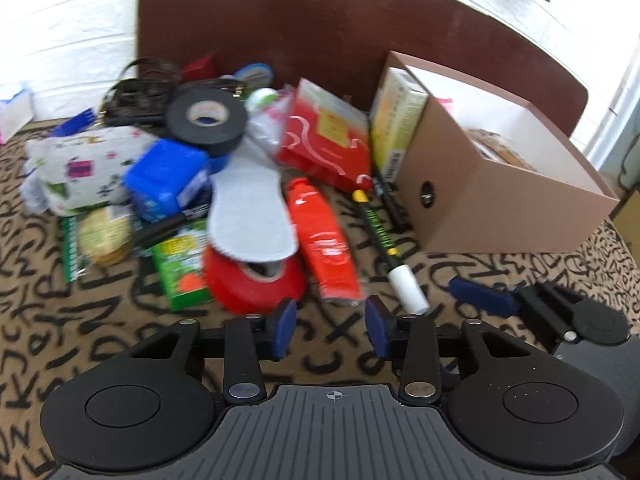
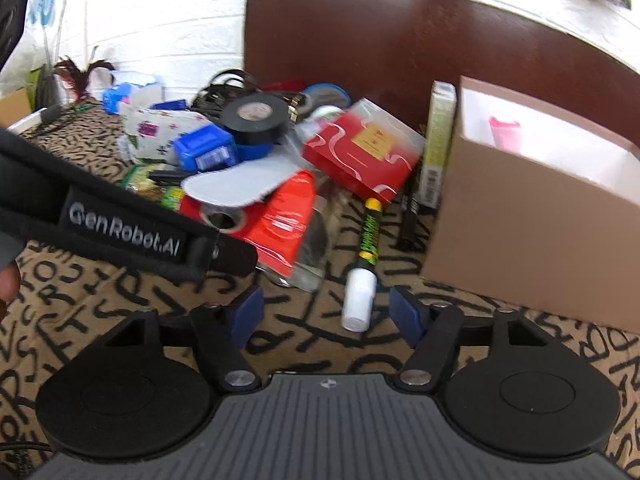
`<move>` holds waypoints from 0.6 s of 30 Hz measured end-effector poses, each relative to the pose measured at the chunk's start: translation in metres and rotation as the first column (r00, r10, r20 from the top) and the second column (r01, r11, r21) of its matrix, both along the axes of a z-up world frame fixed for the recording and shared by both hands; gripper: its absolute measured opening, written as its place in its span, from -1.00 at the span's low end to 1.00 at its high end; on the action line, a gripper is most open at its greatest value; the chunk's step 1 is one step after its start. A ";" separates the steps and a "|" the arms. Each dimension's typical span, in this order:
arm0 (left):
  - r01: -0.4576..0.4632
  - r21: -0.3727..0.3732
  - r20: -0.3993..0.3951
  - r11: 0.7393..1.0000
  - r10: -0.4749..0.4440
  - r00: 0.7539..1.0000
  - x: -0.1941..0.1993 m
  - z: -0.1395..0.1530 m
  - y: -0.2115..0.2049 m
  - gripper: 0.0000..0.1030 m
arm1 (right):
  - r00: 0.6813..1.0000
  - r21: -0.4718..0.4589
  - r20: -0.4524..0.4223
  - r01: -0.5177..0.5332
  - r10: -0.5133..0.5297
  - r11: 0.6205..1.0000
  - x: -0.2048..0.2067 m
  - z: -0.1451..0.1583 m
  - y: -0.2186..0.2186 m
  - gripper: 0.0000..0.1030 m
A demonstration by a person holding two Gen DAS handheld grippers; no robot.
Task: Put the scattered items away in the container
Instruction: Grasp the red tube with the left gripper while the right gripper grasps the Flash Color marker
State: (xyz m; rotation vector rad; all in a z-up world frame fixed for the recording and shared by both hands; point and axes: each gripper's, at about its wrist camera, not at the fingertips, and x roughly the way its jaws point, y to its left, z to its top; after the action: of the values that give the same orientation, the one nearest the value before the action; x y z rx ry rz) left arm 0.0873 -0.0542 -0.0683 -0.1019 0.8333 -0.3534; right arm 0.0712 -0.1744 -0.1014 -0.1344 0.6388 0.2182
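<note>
A pile of items lies on a patterned cloth: black tape roll, red tape roll, grey insole, orange-red bottle, marker with white cap, red box. A brown cardboard box stands to the right with items inside. My left gripper is open and empty, just in front of the orange-red bottle. My right gripper is open and empty, with the marker's white cap between its fingers' line. The cardboard box is at its right.
A dark brown headboard and a white brick wall stand behind the pile. A yellow-green carton leans on the box's left side. The left gripper's strap crosses the right wrist view at left. The right gripper's finger shows at right.
</note>
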 end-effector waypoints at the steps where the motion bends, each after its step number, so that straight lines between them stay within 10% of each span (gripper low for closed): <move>1: -0.001 -0.001 -0.001 1.000 0.001 1.000 0.003 -0.001 -0.003 0.05 | 1.000 -0.001 -0.005 0.010 -0.010 1.000 0.002 -0.002 -0.003 0.32; 11: -0.040 0.022 -0.018 0.999 0.041 0.999 0.034 -0.017 -0.018 0.05 | 0.999 0.015 -0.024 0.033 -0.033 0.999 0.021 -0.014 -0.010 0.11; 14: -0.039 0.029 -0.035 0.999 0.040 0.999 0.039 -0.019 -0.019 -0.43 | 0.999 0.025 -0.033 0.036 -0.035 0.999 0.028 -0.017 -0.010 -0.08; 18: -0.041 0.032 -0.035 0.999 0.042 0.999 0.041 -0.021 -0.018 -0.58 | 0.998 0.041 -0.049 0.028 -0.026 0.999 0.035 -0.019 -0.011 -0.56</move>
State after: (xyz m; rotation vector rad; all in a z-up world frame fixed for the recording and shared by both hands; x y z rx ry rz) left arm 0.1282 -0.0718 -0.0889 -0.0968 0.8707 -0.3004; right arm 0.1061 -0.1853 -0.1208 -0.0803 0.6830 0.2092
